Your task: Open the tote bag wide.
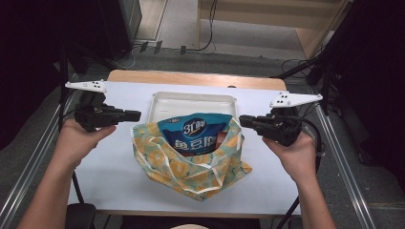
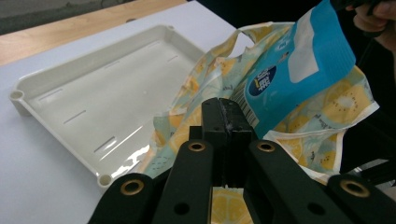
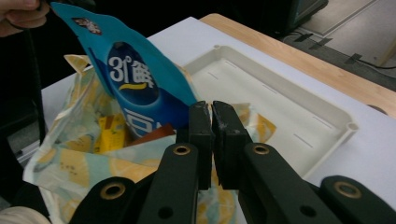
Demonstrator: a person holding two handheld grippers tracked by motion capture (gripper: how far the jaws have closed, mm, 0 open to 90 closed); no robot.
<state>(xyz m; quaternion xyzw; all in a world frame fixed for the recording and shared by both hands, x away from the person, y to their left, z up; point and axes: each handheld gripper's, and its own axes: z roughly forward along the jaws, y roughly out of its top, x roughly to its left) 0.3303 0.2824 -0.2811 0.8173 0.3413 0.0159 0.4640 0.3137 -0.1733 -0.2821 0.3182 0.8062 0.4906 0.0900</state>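
A cloth bag (image 1: 191, 167) printed with yellow lemons stands open on the white table cover, just in front of a white tray (image 1: 191, 98). A blue snack packet (image 1: 200, 136) sticks up out of it. My left gripper (image 1: 137, 115) is shut on the bag's left rim and my right gripper (image 1: 242, 120) is shut on its right rim, so the mouth is stretched between them. In the left gripper view the jaws (image 2: 227, 105) are closed over the fabric (image 2: 336, 107) beside the packet (image 2: 299, 70). The right gripper view shows closed jaws (image 3: 213, 108), the packet (image 3: 135, 79) and a yellow pack (image 3: 112, 133) inside.
The tray (image 2: 93, 107) is bare and sits toward the table's far edge, where a strip of wood (image 1: 191, 78) shows. Dark stands and cables flank both sides of the table. White cover (image 1: 110, 176) lies open in front of and beside the bag.
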